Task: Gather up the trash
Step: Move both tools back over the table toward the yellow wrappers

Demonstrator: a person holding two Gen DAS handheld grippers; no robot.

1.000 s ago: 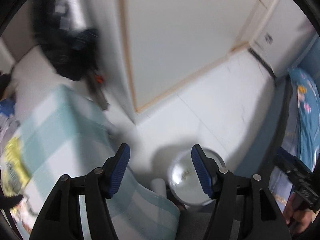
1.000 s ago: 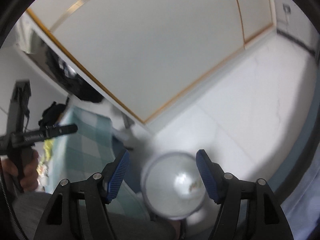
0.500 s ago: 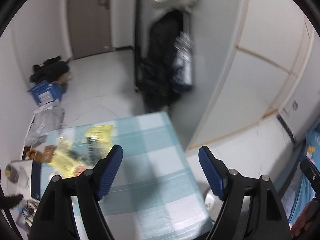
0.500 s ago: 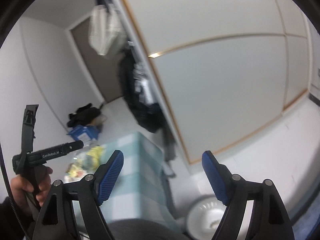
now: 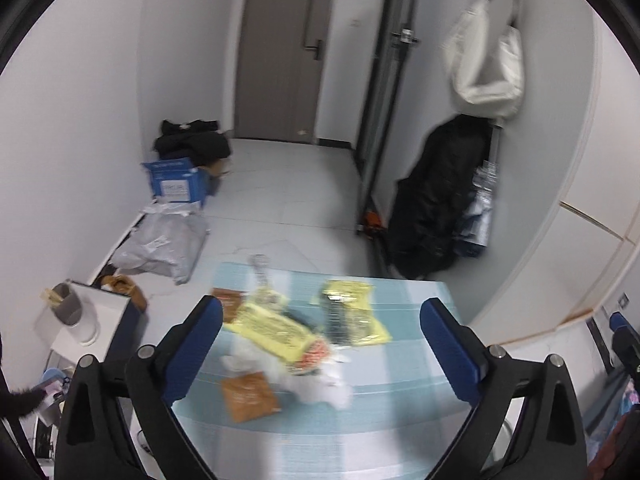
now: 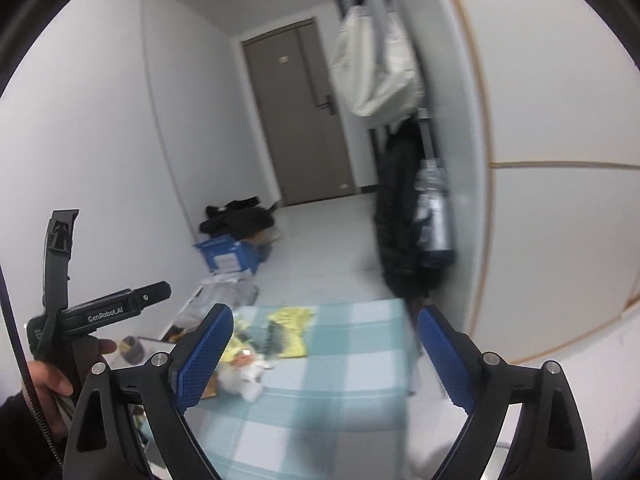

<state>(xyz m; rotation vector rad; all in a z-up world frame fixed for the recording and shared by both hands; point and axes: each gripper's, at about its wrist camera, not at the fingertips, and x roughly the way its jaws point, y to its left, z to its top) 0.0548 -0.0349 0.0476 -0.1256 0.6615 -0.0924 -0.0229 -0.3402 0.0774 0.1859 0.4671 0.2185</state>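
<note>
A table with a blue-and-white checked cloth (image 5: 400, 364) carries a pile of trash: yellow wrappers (image 5: 276, 326) (image 5: 352, 312), a brown packet (image 5: 248, 396), crumpled white tissue (image 5: 320, 384) and a clear plastic bottle (image 5: 260, 272). My left gripper (image 5: 320, 344) is open and empty, held above the pile. My right gripper (image 6: 322, 356) is open and empty, above the cloth (image 6: 352, 360); the trash pile (image 6: 256, 356) lies just right of its left finger. The left gripper's body (image 6: 100, 308) shows at the right wrist view's left.
A blue box (image 5: 176, 182), a grey plastic bag (image 5: 160, 244) and black clothes (image 5: 192, 144) lie on the floor beyond the table. A white side stand with a grey cup (image 5: 66, 308) stands left. A black coat (image 5: 436, 196) and a white bag (image 5: 484, 60) hang right.
Both views have swung up from the floor and a round silver bin to the table. The trash pile has come under the left gripper. Both grippers have stayed open.
</note>
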